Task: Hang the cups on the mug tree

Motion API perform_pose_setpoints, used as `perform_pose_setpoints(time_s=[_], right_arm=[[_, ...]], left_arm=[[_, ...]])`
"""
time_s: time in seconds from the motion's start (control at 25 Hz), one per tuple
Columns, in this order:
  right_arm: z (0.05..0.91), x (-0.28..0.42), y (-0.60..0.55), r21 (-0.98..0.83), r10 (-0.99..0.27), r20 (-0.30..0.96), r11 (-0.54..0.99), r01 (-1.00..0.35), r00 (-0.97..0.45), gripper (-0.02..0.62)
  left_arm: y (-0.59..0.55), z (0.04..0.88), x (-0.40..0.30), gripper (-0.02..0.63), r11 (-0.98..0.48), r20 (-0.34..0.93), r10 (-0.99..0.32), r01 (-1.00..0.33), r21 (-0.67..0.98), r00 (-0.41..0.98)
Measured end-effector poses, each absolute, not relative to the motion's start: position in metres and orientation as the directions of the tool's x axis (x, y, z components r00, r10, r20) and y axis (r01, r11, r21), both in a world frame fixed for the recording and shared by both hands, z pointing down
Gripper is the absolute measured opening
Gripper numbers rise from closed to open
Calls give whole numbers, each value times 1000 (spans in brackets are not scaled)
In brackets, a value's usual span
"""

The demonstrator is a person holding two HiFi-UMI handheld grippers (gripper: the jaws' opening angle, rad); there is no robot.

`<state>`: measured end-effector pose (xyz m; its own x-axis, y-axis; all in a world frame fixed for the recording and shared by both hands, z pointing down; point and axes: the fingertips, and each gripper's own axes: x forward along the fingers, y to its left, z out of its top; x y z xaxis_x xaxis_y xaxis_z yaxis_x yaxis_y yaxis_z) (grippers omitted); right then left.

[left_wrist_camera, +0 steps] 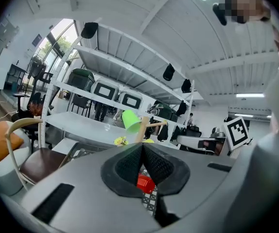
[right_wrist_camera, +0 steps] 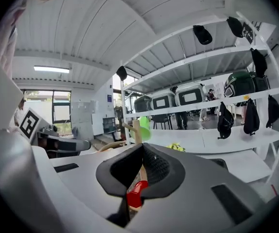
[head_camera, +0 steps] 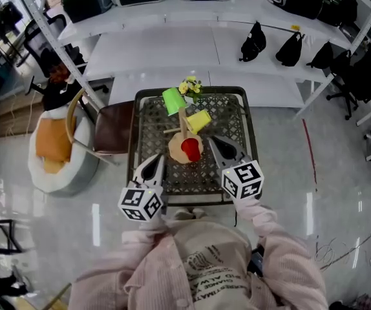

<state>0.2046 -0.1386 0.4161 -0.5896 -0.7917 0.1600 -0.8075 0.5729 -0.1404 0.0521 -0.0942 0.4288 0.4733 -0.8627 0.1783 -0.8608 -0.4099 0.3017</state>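
**Friend:** What are your grippers doing?

**Me:** I am holding my left gripper (head_camera: 158,159) with its jaws pressed together. Nothing is sitting between them. My right gripper (head_camera: 214,142) is closed tight too, and it is holding nothing.

**Friend:** Where are they pointing?

**Me:** Both are pointing over the near part of the table (head_camera: 234,118), toward the tree (head_camera: 183,126). The left one is hanging at the near left. The right one is reaching a bit farther in, on the right. Neither one is touching a cup.

**Friend:** Where is the red cup?

**Me:** The red cup (head_camera: 190,149) is sitting low down at the tree's round foot, between my two grippers and just past their tips. I am seeing it through the gap under the jaws in both gripper views. I cannot tell if it is hanging on a low peg or lying on the foot.

**Friend:** And the other cups?

**Me:** The green cup (head_camera: 172,100) is hanging up high on the tree's left side, and it is tilting. The yellow cup (head_camera: 199,121) is hanging lower down on the right side.

**Friend:** What else is around?

**Me:** Yellow flowers (head_camera: 190,86) are lying at the far edge of the table, behind the tree. A brown chair (head_camera: 111,128) is standing just left of the table. A white shelf (head_camera: 172,44) is running along the back, and black bags (head_camera: 253,42) are sitting on it.
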Motion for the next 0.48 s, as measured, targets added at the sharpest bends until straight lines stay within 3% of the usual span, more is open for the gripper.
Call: perform_pose_setpoints(time_s=[0.48], right_arm=[[406, 219, -136, -227, -825, 114, 520, -823, -553, 0]], left_arm=[[-100, 414, 37, -2, -416, 170, -874, -882, 222, 455]])
